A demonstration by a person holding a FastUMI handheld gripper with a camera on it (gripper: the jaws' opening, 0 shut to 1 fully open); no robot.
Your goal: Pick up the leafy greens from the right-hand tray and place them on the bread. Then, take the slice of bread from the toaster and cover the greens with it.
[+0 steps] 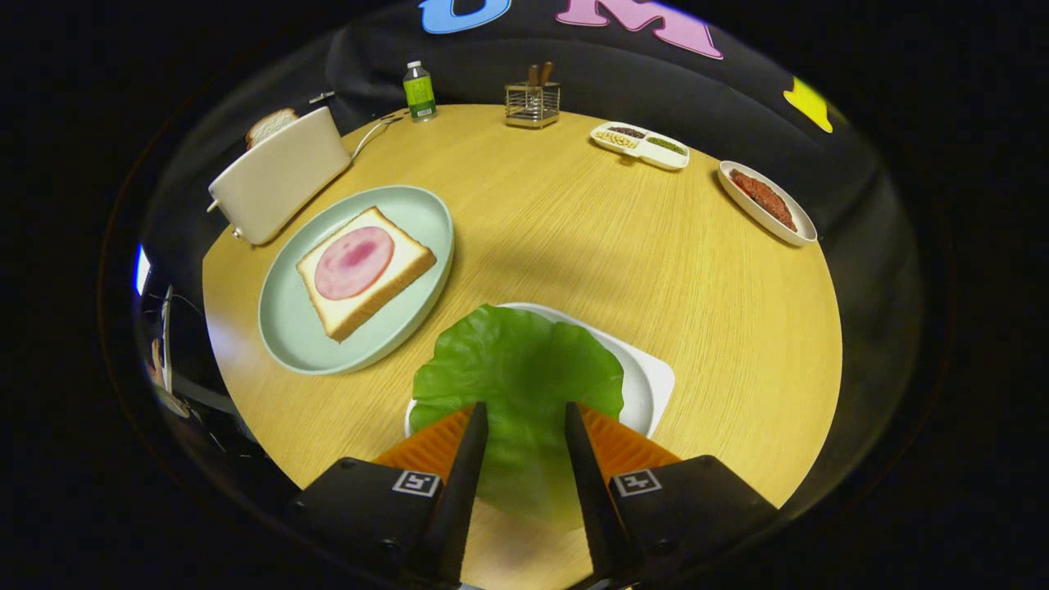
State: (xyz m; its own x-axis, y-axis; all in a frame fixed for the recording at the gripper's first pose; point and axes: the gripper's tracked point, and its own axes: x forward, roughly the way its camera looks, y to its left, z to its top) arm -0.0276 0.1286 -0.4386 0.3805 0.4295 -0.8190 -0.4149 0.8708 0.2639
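Note:
A large green lettuce leaf (516, 369) sits between my gripper's (524, 407) two fingers, which are narrowed onto its near part from both sides. The leaf hangs over the white right-hand tray (647, 381) and hides most of it. Beyond the fingers to the left, a pale green plate (291, 328) holds a bread slice (401, 266) topped with a round pink ham slice (354, 262). Behind the plate stands a cream toaster (279, 176) with a second bread slice (270, 124) sticking out of its top.
The round wooden table (615, 246) carries, at its far side, a green bottle (419, 92), a wire utensil holder (533, 102), a divided white dish of grains (641, 144) and an oval dish of reddish food (766, 201).

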